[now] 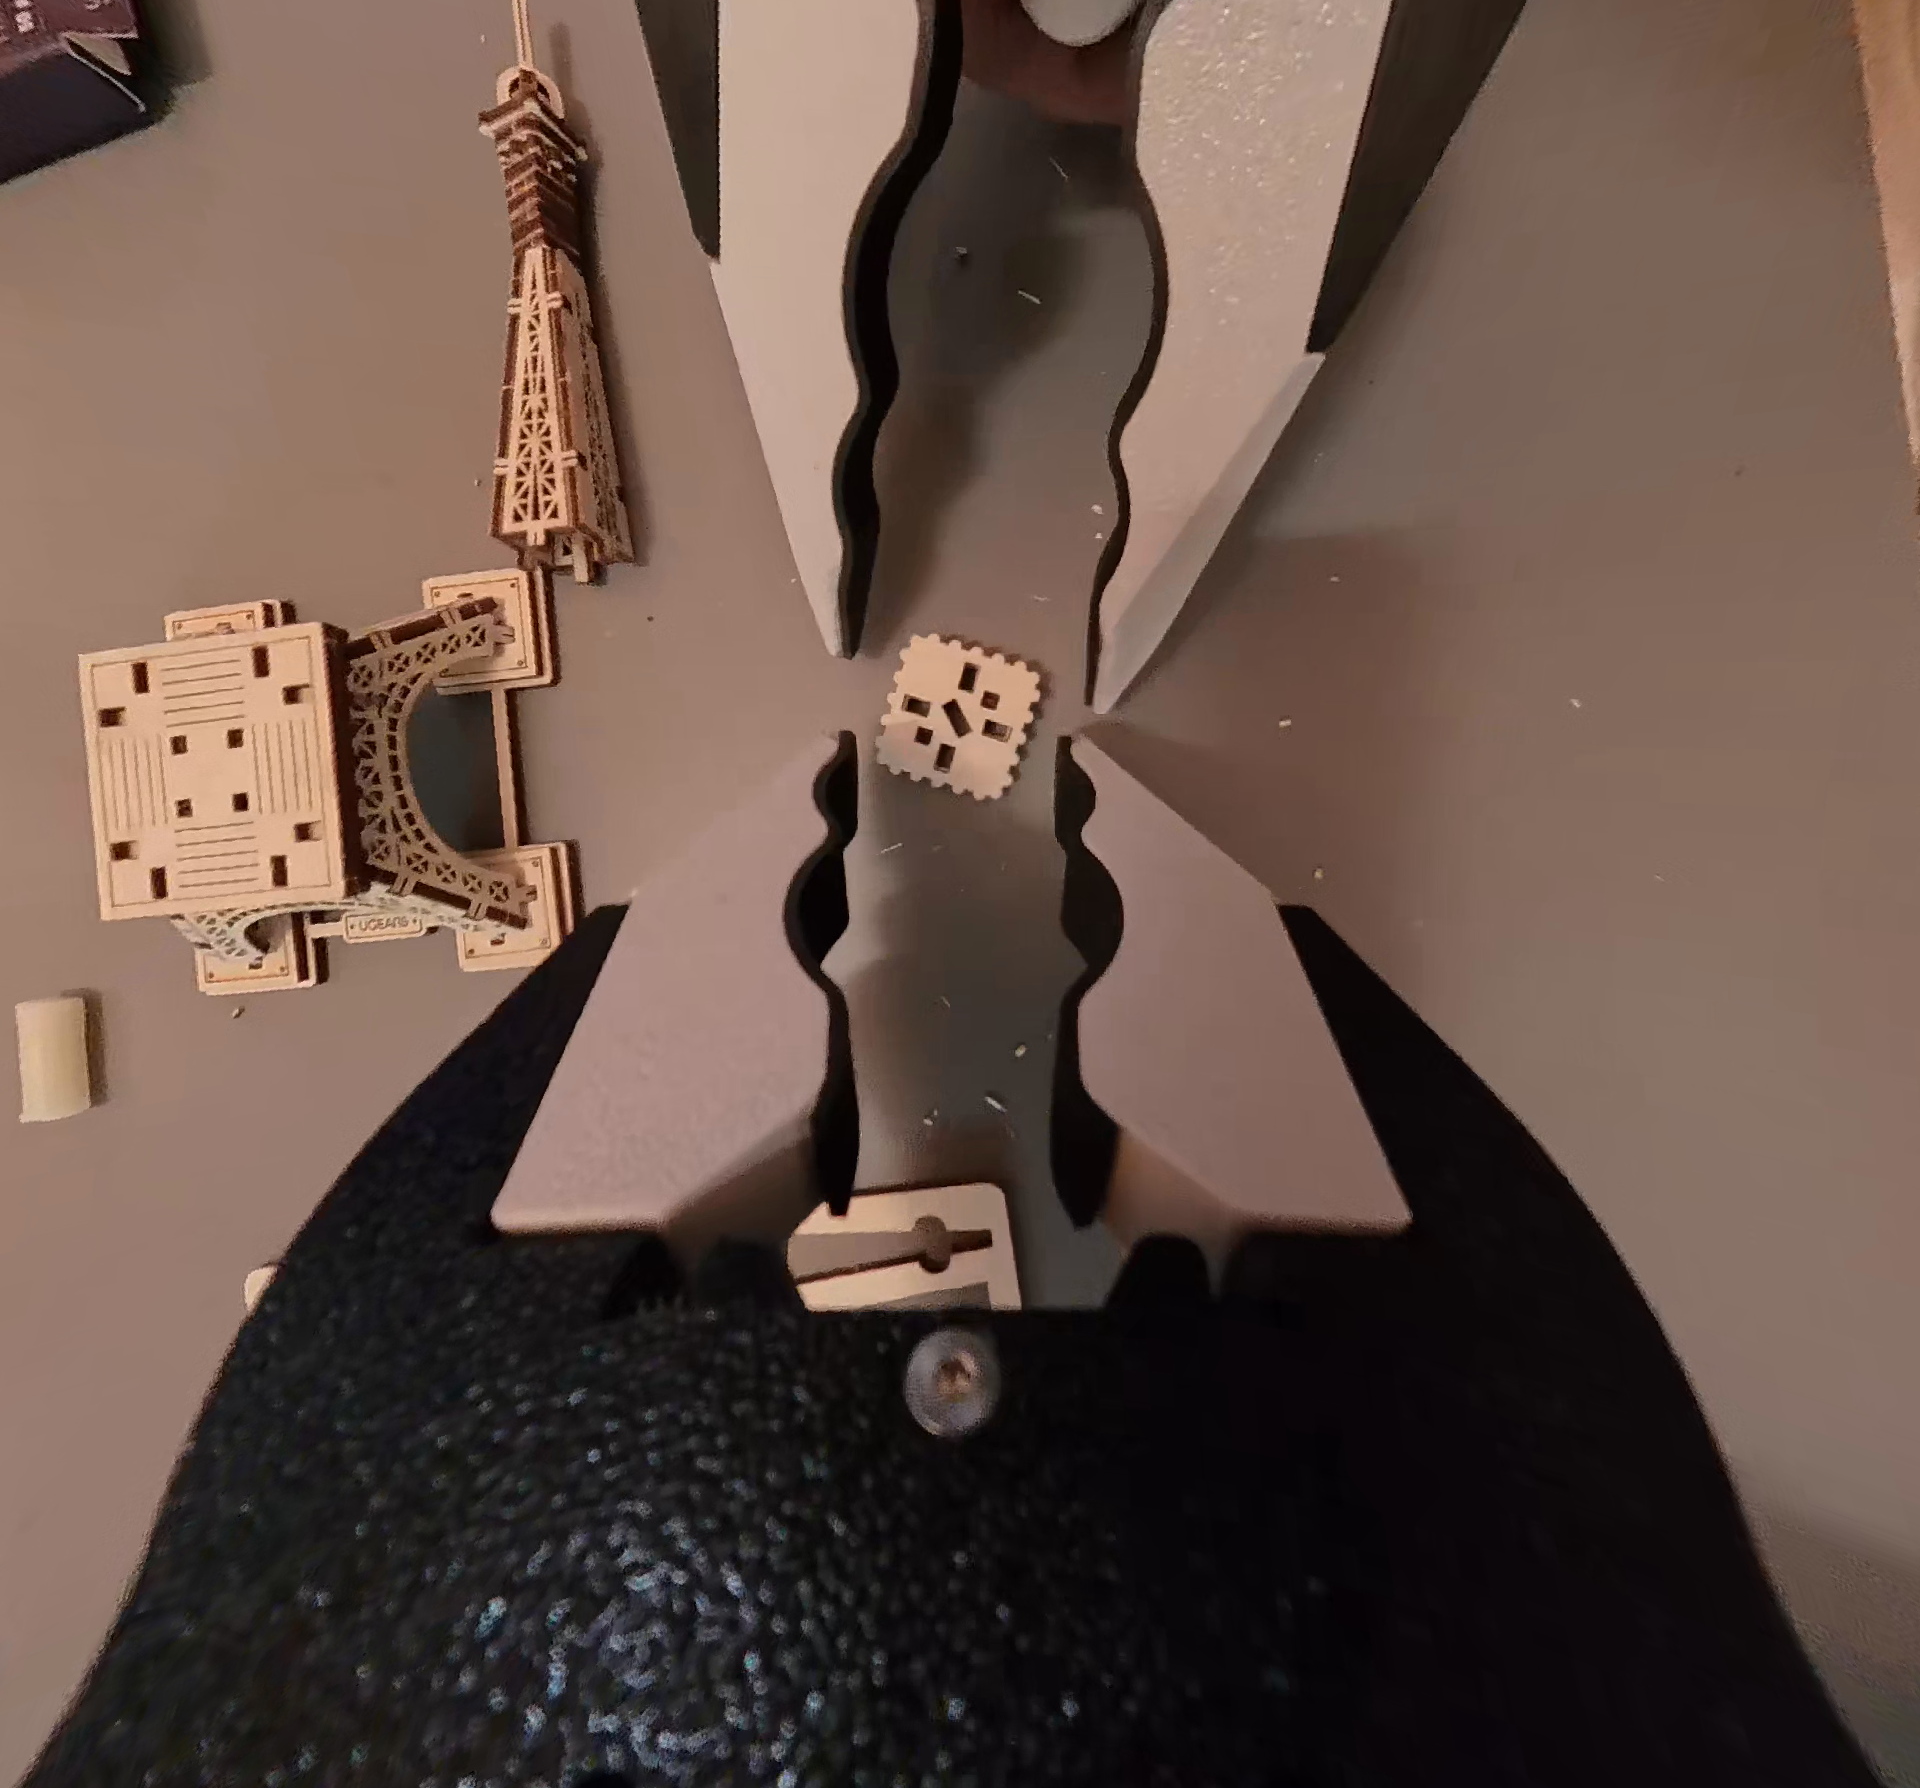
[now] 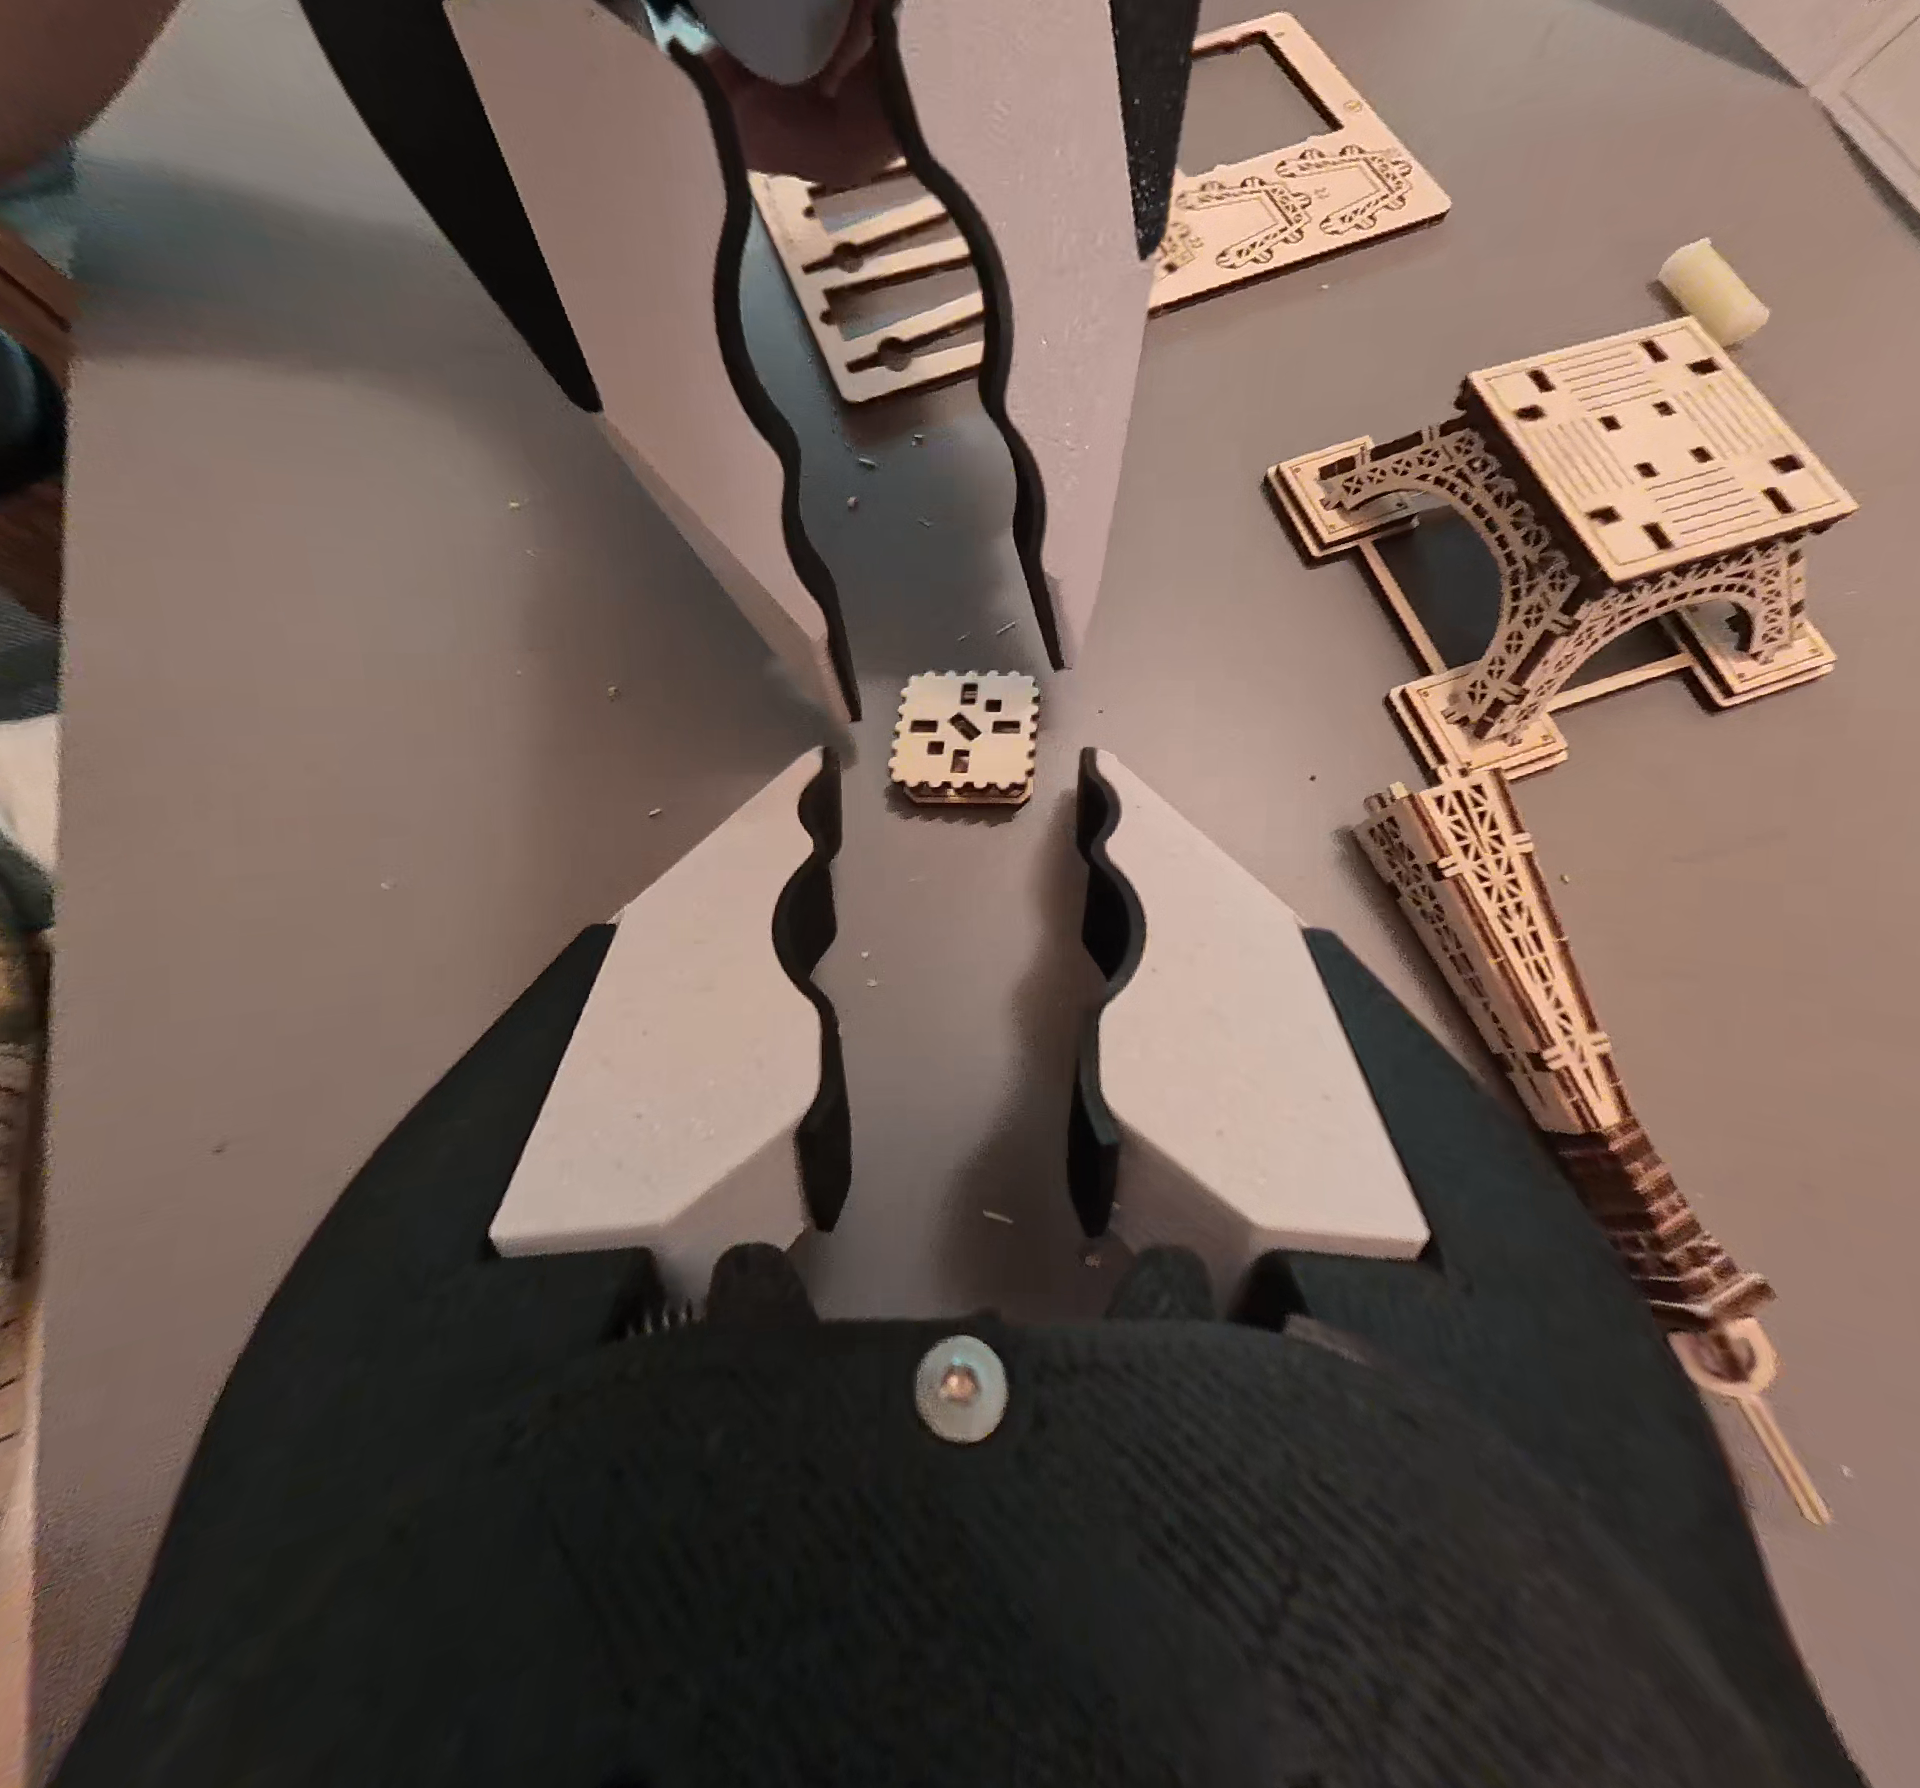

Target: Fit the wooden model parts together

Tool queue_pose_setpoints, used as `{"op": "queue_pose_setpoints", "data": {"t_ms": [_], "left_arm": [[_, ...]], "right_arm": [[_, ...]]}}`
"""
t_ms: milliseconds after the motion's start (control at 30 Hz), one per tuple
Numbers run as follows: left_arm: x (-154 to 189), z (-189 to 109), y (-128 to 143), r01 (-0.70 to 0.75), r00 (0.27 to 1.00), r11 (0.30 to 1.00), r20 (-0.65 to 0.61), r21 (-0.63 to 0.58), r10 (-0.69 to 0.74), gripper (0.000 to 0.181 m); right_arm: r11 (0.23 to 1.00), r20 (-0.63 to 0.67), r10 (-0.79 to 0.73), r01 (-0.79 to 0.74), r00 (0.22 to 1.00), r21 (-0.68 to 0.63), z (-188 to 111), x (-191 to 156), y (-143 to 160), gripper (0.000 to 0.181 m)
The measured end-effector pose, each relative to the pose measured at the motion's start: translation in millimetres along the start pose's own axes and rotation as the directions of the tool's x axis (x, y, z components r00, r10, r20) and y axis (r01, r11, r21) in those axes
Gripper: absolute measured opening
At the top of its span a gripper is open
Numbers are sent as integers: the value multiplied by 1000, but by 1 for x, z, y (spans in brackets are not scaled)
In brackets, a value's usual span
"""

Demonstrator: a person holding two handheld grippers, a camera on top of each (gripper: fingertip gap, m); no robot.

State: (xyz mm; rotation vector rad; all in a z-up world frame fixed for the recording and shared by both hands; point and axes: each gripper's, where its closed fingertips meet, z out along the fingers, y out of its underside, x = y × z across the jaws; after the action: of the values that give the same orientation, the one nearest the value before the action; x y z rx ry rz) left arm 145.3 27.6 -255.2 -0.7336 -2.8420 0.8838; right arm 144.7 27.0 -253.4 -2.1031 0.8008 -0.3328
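Observation:
A small square wooden plate (image 1: 961, 725) with slots and notched edges lies flat on the grey table; it also shows in the right wrist view (image 2: 961, 741). My left gripper (image 1: 958, 746) is open, its tips at the plate's near edge. My right gripper (image 2: 958, 759) is open too, facing the left one from the opposite side, tips just short of the plate. Each shows in the other's view: the right gripper (image 1: 971, 673) and the left gripper (image 2: 951, 684). The arched tower base (image 1: 218, 782) (image 2: 1652, 471) and the tower spire (image 1: 545, 367) (image 2: 1496, 990) lie off to one side.
Punched-out wooden sheets (image 2: 904, 304) (image 2: 1299, 169) lie behind the left gripper; one (image 1: 904, 1255) shows under it. A white cylinder (image 1: 54, 1052) (image 2: 1709, 294) sits by the tower base. A dark box (image 1: 62, 3) is at the table corner. Wood crumbs dot the table. Left and right tips are no more than a few centimetres apart. The white cylinder (image 2: 1709, 294) is about 20 cm from both grippers' fingertips. It turns up in the left wrist view (image 1: 50, 1057) as well.

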Motion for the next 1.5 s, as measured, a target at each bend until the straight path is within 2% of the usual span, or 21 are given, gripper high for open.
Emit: {"op": "queue_pose_setpoints", "data": {"t_ms": [167,367,600,833,900,1200,1300,1500], "left_arm": [[2,5,1,-22,999,1000,-44,22,23,35],[0,7,3,-46,998,999,-33,21,47,28],[1,4,2,-40,999,998,-30,50,42,29],[5,-3,-9,19,998,986,-66,163,-9,33],[6,1,-8,24,997,986,-71,163,-12,33],[6,3,-6,30,998,985,-51,169,-21,24],[1,-1,-11,71,997,973,-25,218,-67,13],[1,3,-8,58,998,975,4,212,-60,5]], "right_arm": [[999,-26,-47,46,999,-10,3,1,0,37],[997,-28,-78,77,997,-18,3,-1,1,27],[994,-33,-106,105,994,-35,3,-3,3,26],[989,-40,-143,141,989,-40,3,-3,5,27],[985,-47,-167,166,985,-41,3,-3,5,27],[976,-59,-218,216,974,-38,3,-4,4,26],[973,-66,-232,230,971,-37,3,-4,4,26],[971,-67,-238,236,969,-36,3,-4,4,26]]}}
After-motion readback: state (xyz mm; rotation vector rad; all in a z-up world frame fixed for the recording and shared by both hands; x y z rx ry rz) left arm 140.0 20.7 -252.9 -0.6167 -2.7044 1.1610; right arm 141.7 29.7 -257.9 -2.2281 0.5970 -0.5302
